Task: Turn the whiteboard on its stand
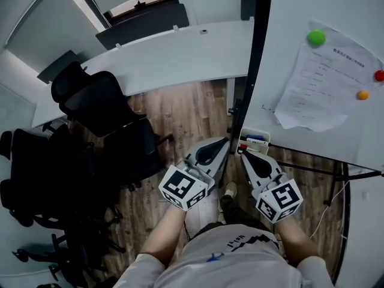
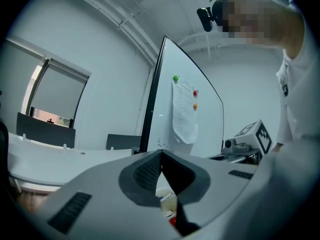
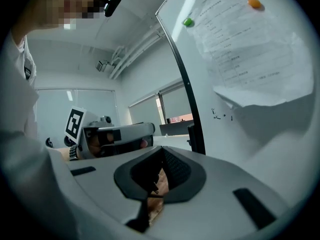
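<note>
The whiteboard [image 1: 288, 17] stands at the right on its black stand [image 1: 324, 170], its black side frame [image 1: 255, 59] facing me. A sheet of paper [image 1: 321, 77] is pinned to it with a green magnet [image 1: 316, 38], a red magnet [image 1: 379, 75] and an orange magnet [image 1: 362, 95]. My left gripper [image 1: 227, 141] is shut and empty, its tip just left of the frame's lower end. My right gripper [image 1: 244, 153] is shut too, close by the board's marker tray [image 1: 255, 141]. The left gripper view shows the board [image 2: 165, 109] edge-on beyond the closed jaws of that gripper [image 2: 161, 153]. In the right gripper view the right gripper [image 3: 162, 148] points along the board's face [image 3: 280, 134].
A long white curved desk [image 1: 168, 59] runs behind. Several black office chairs [image 1: 102, 101] crowd the left. Wood floor [image 1: 186, 110] lies between chairs and board. A white cable [image 1: 336, 197] hangs by the stand. The person's shoes [image 1: 231, 191] are below the grippers.
</note>
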The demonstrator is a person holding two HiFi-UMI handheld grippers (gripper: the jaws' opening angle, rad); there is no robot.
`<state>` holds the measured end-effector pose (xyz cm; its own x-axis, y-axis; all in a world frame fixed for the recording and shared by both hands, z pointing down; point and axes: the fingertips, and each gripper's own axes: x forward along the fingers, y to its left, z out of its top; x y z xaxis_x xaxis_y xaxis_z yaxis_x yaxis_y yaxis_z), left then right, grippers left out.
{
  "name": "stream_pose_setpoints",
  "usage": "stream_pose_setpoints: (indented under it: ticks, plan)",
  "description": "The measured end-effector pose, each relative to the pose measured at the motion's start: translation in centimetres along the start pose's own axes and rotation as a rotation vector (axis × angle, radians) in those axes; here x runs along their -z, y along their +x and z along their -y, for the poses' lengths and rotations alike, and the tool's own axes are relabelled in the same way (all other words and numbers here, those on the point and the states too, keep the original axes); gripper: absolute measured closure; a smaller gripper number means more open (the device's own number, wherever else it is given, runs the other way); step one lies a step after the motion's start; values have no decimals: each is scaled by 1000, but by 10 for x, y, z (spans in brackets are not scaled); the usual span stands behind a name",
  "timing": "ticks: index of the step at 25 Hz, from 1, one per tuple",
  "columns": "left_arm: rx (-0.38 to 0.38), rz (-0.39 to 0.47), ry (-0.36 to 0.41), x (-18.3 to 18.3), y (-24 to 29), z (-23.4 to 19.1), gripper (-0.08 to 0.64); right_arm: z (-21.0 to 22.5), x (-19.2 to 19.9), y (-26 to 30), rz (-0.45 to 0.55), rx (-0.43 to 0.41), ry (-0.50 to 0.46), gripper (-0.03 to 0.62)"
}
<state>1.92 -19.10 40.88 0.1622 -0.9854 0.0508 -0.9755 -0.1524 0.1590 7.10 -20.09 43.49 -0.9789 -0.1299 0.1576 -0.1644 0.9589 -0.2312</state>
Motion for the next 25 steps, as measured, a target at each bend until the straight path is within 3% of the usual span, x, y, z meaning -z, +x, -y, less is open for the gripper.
stream_pose_setpoints:
  ticks: [10,16,22,25]
  plan:
    - [42,-6,17,-5,47,-53,552,29,1,59,-22,8,-14,581]
    - [144,2,46,-10,65,-62,549,39,9,66,-43,55,13,581]
    - [339,-43,108,4,84,-65,304,45,18,77,-52,178,34,581]
    - [464,-100,146,20,97,-64,227,49,27,81,-57,266,52,581]
